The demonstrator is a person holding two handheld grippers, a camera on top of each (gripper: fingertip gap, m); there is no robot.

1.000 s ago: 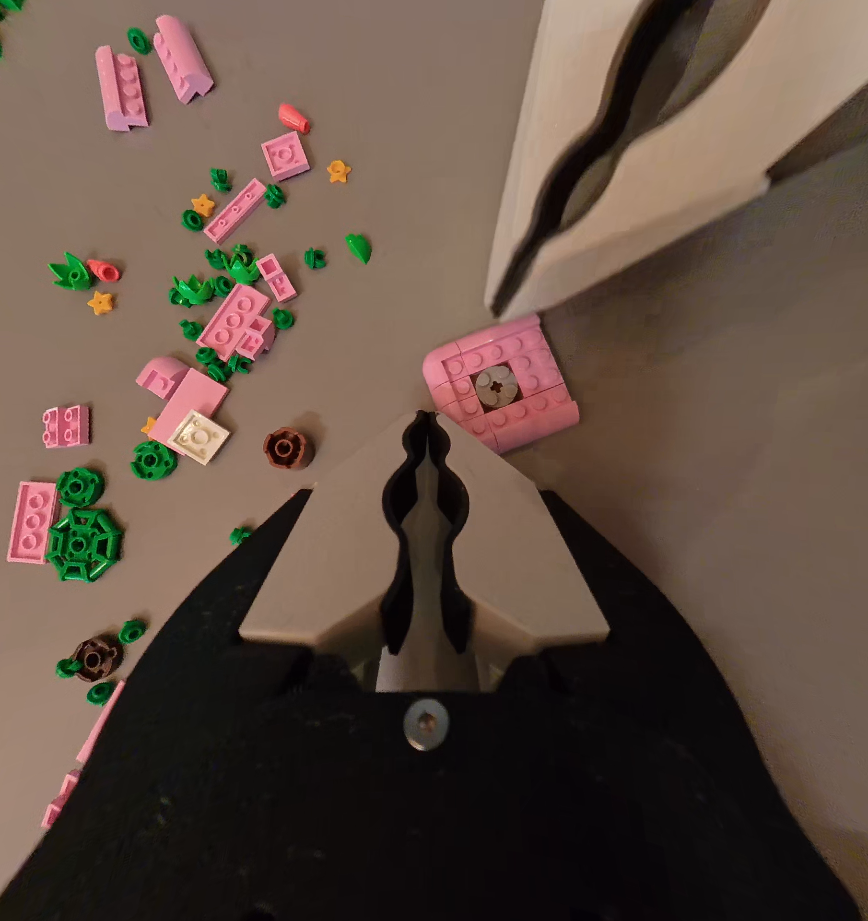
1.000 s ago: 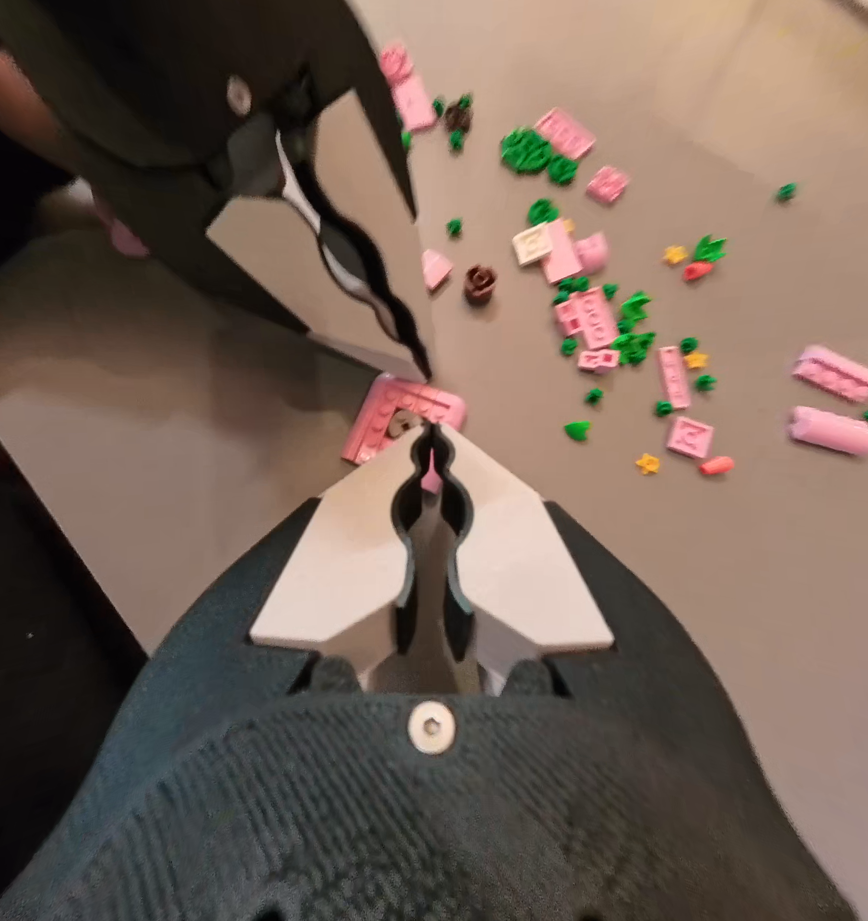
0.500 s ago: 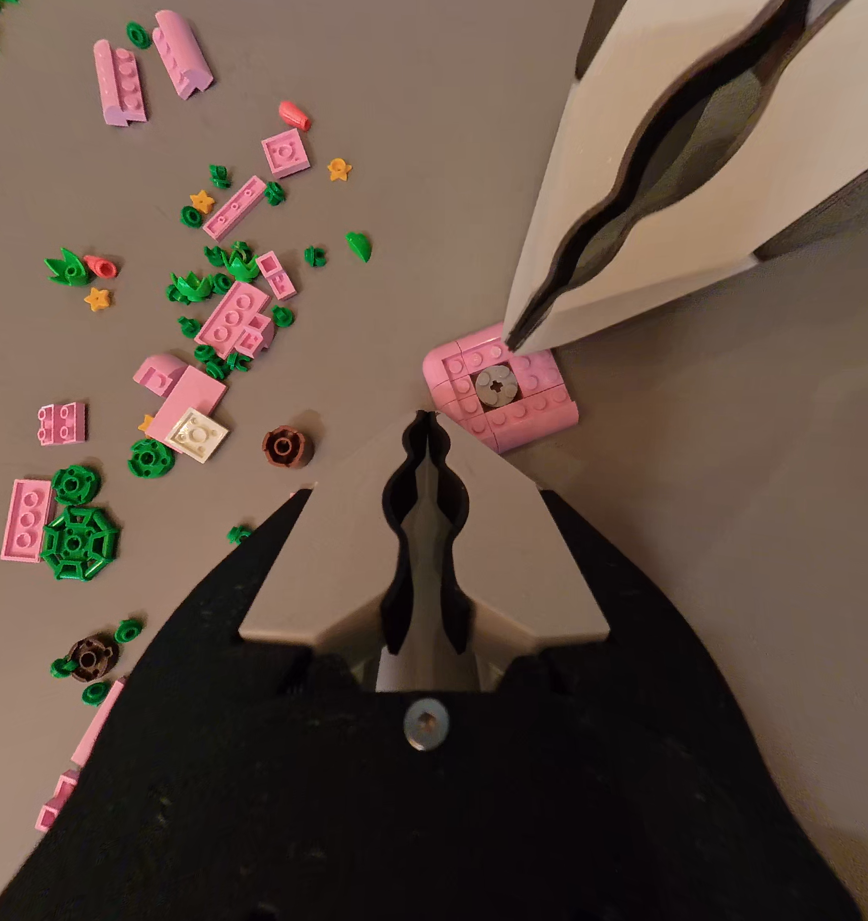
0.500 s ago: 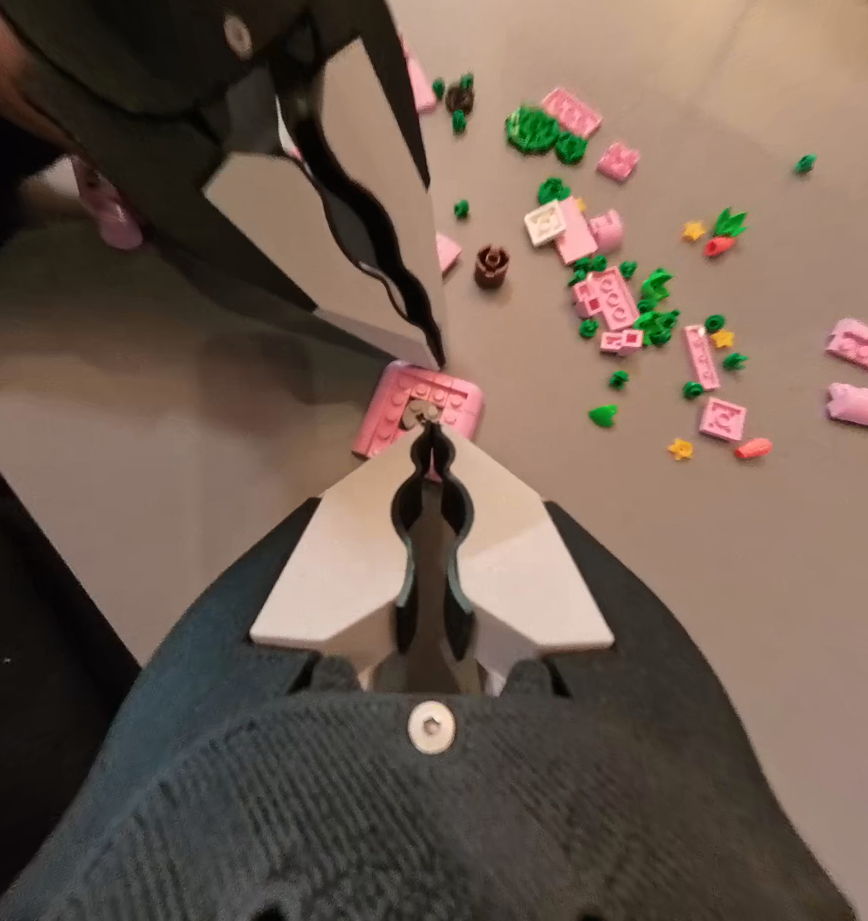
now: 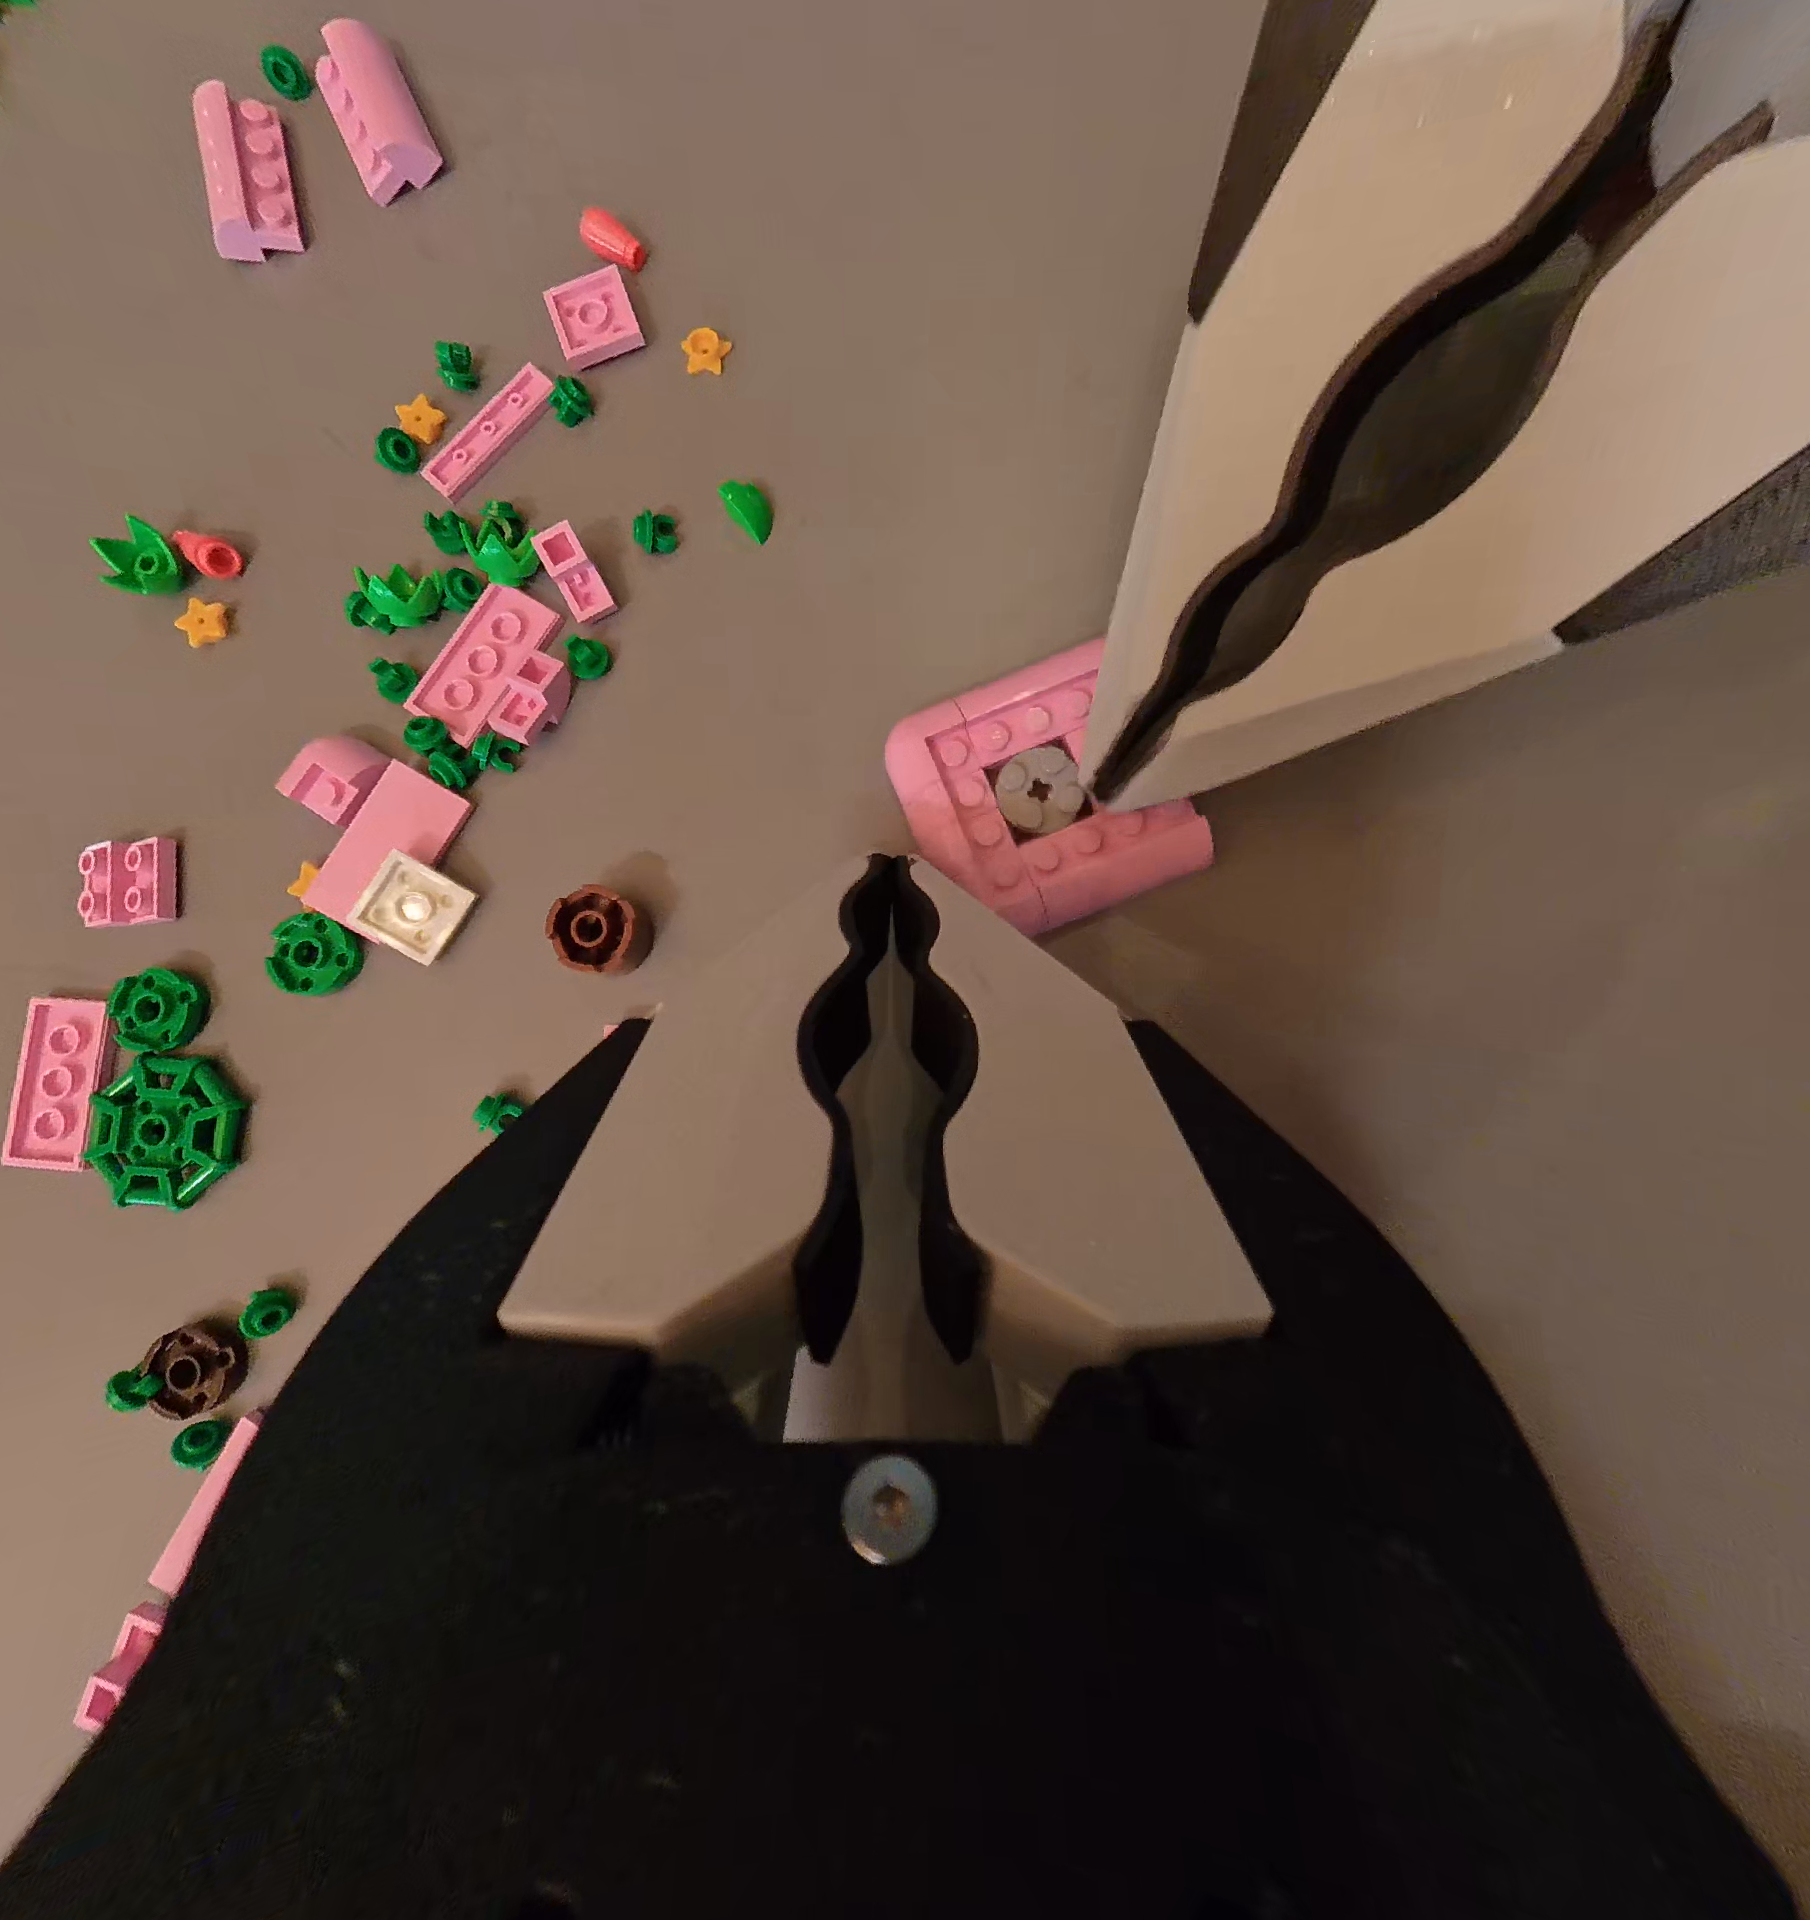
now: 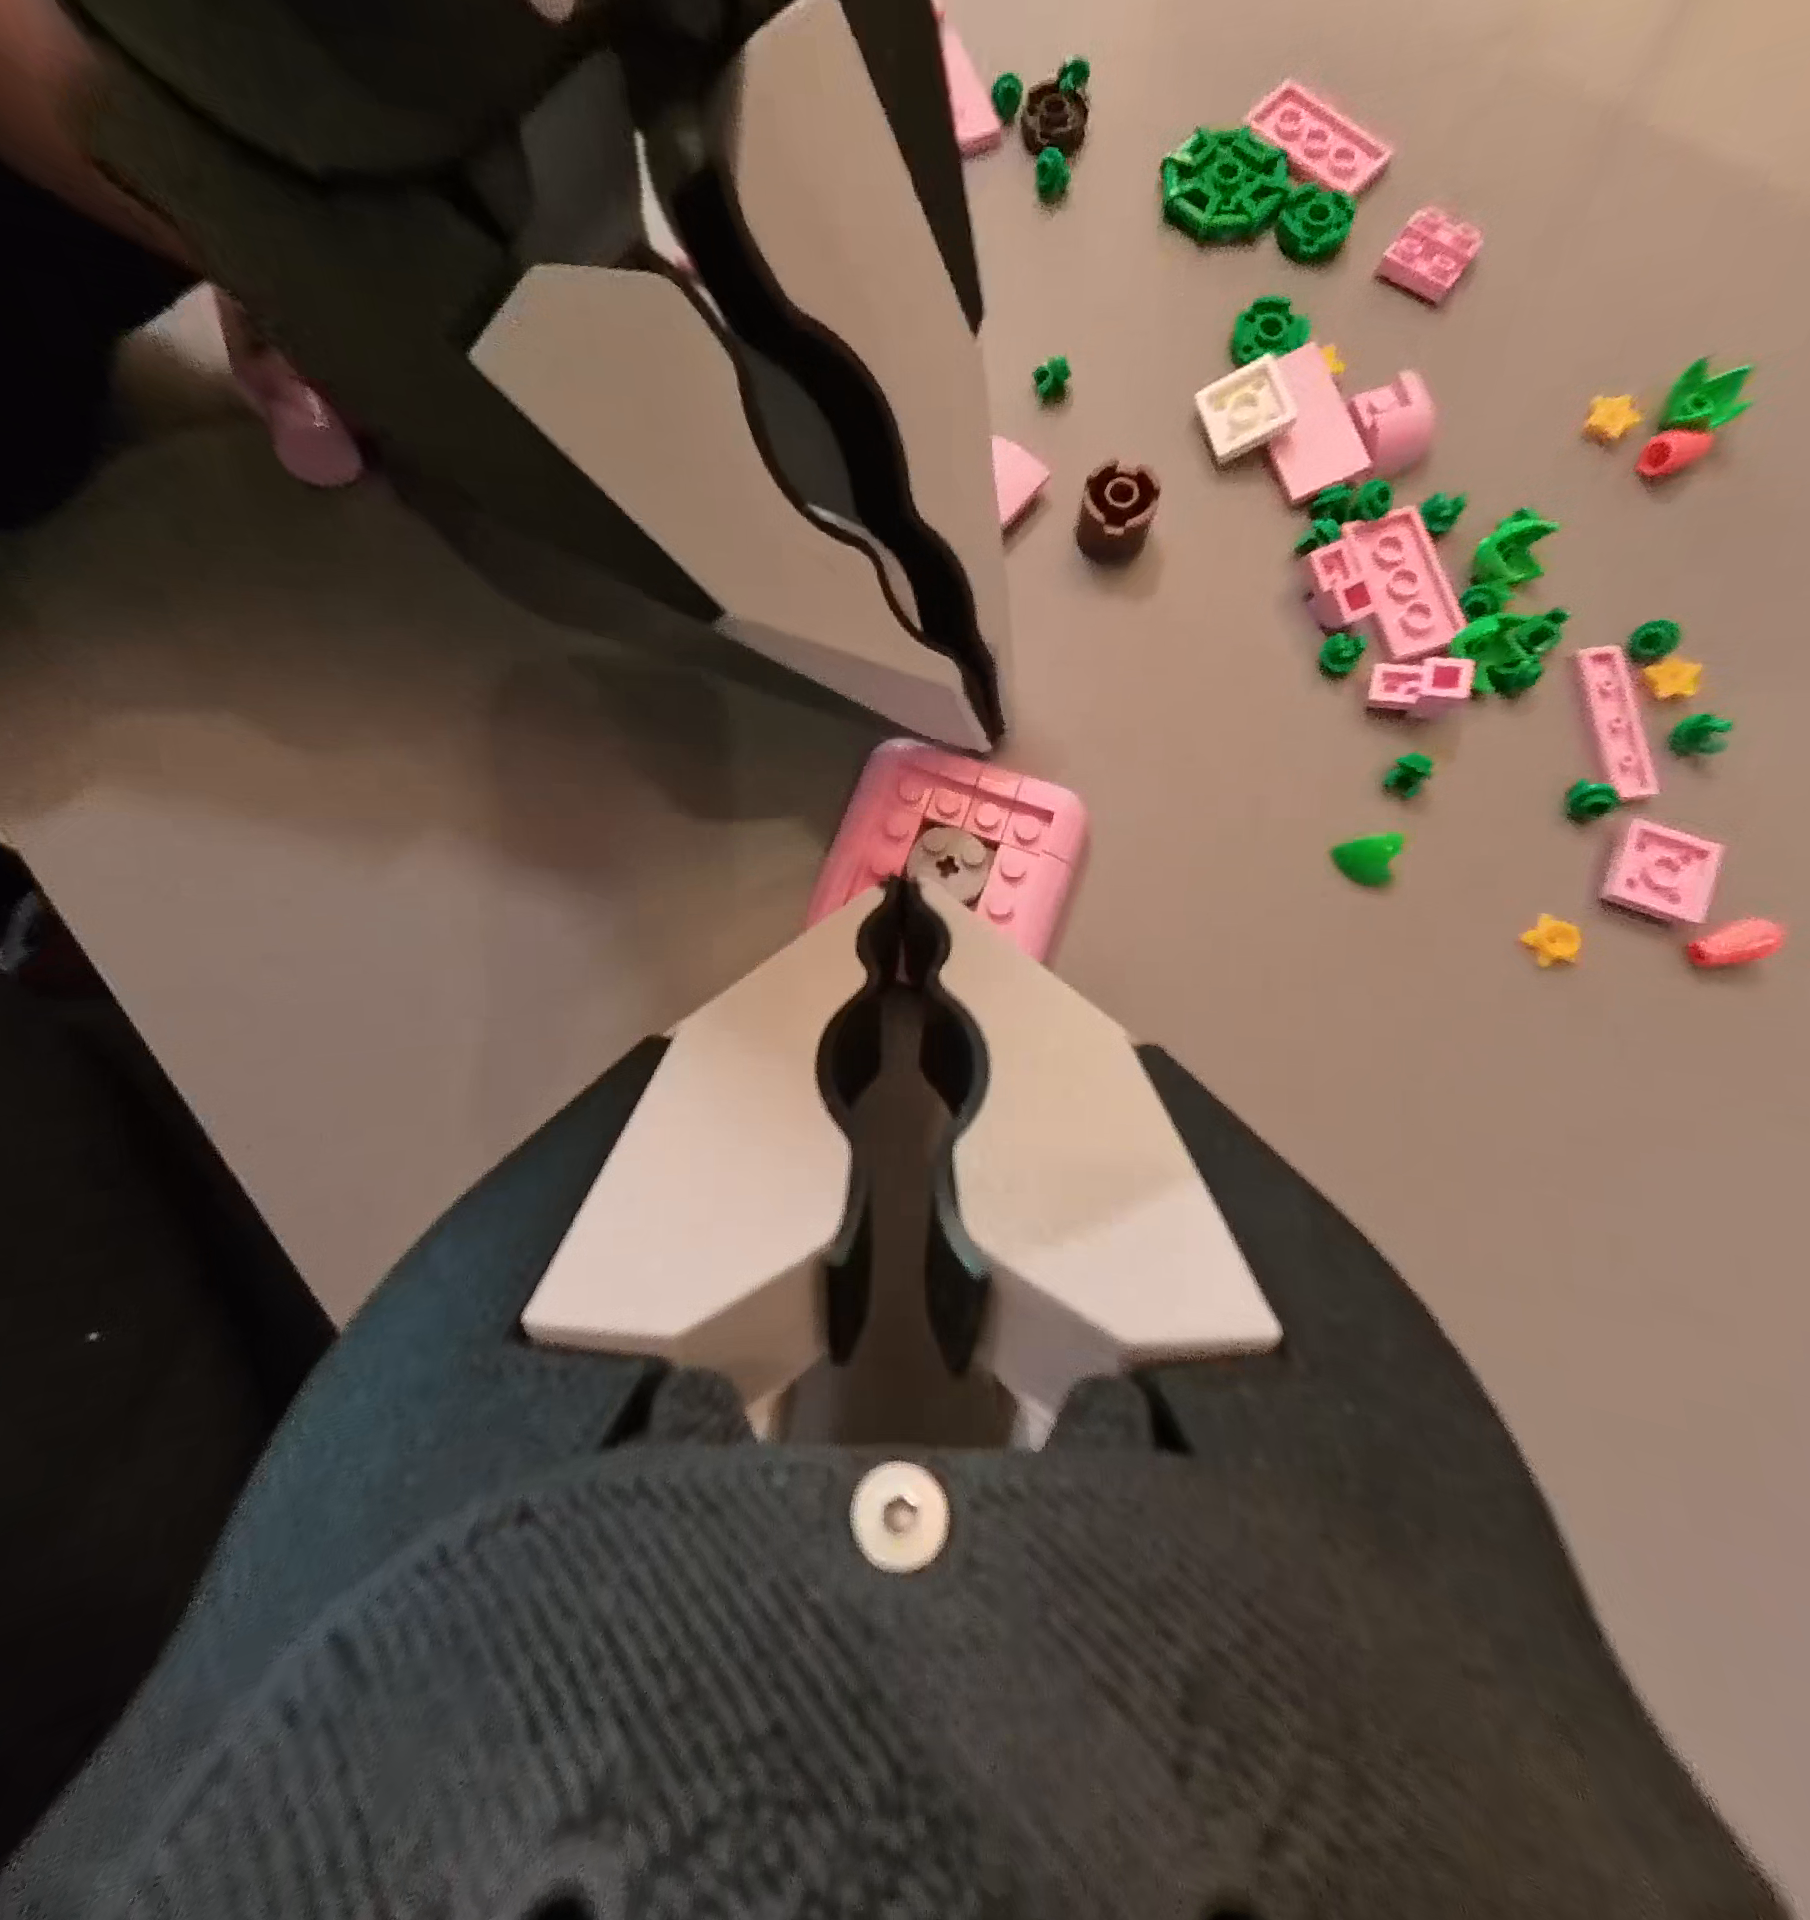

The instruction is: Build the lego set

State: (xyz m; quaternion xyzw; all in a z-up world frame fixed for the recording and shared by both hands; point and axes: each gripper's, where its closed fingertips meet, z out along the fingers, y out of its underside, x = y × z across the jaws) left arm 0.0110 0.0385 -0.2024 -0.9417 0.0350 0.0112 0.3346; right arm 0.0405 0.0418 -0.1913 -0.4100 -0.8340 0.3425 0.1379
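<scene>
A square pink lego frame [image 5: 968, 831] with a grey round piece [image 5: 1036, 795] in its middle lies on the grey table. My left gripper [image 5: 885, 864] is shut and empty, its tip at the frame's near left edge. My right gripper [image 5: 1098, 792] comes in from the upper right, shut, with its tip on the frame right beside the grey piece. In the right wrist view the right gripper [image 6: 896, 891] points at the grey piece [image 6: 951, 857] in the frame [image 6: 1031, 831], and the left gripper [image 6: 989, 736] touches the frame's far edge.
Loose pieces lie scattered left of the frame: a brown round piece [image 5: 600, 928], a white square plate [image 5: 413, 906], a green web-shaped disc [image 5: 165, 1130], pink curved bricks [image 5: 376, 109], small green leaves and orange stars. The table edge [image 6: 153, 1049] runs along the left of the right wrist view. The tips of both grippers are at nearly the same place.
My right gripper has moved down and in over the pink frame, from beyond its far edge to beside the grey piece. The left gripper and the frame have stayed put.
</scene>
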